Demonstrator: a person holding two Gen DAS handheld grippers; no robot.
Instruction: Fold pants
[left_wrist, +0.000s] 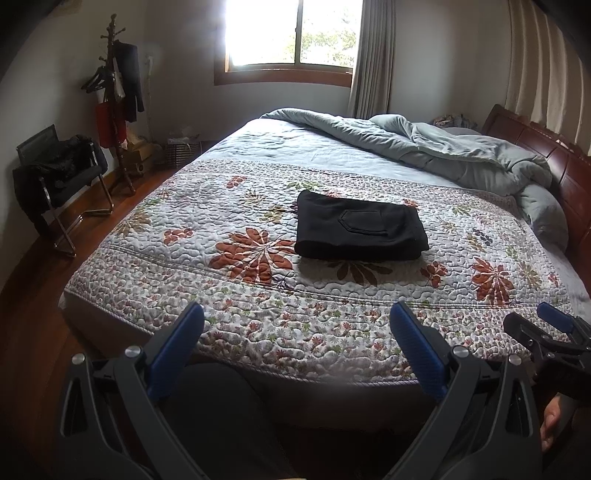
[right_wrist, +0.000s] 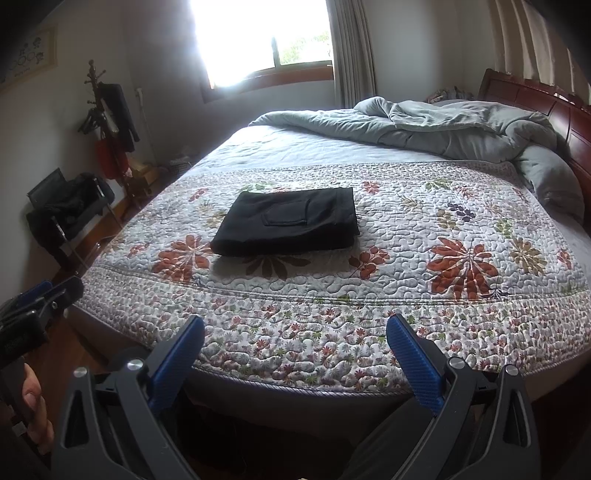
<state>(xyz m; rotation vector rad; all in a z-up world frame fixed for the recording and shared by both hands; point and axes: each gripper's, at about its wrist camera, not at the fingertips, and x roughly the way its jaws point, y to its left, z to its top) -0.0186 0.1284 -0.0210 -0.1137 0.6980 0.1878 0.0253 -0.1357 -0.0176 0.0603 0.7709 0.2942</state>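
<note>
Black pants (left_wrist: 360, 229) lie folded into a neat rectangle, back pocket up, in the middle of the floral quilt (left_wrist: 221, 221); they show in the right wrist view too (right_wrist: 290, 223). My left gripper (left_wrist: 297, 317) is open and empty, held back past the near edge of the bed, well short of the pants. My right gripper (right_wrist: 295, 330) is open and empty, held back the same way. The right gripper also shows at the right edge of the left wrist view (left_wrist: 546, 332), and the left gripper at the left edge of the right wrist view (right_wrist: 40, 299).
A rumpled grey duvet (left_wrist: 461, 151) lies along the wooden headboard (left_wrist: 554, 155) at the far right. A chair with dark clothes (left_wrist: 62, 173) and a coat stand (left_wrist: 118, 99) stand on the wood floor at the left. A window (left_wrist: 291, 33) is behind the bed.
</note>
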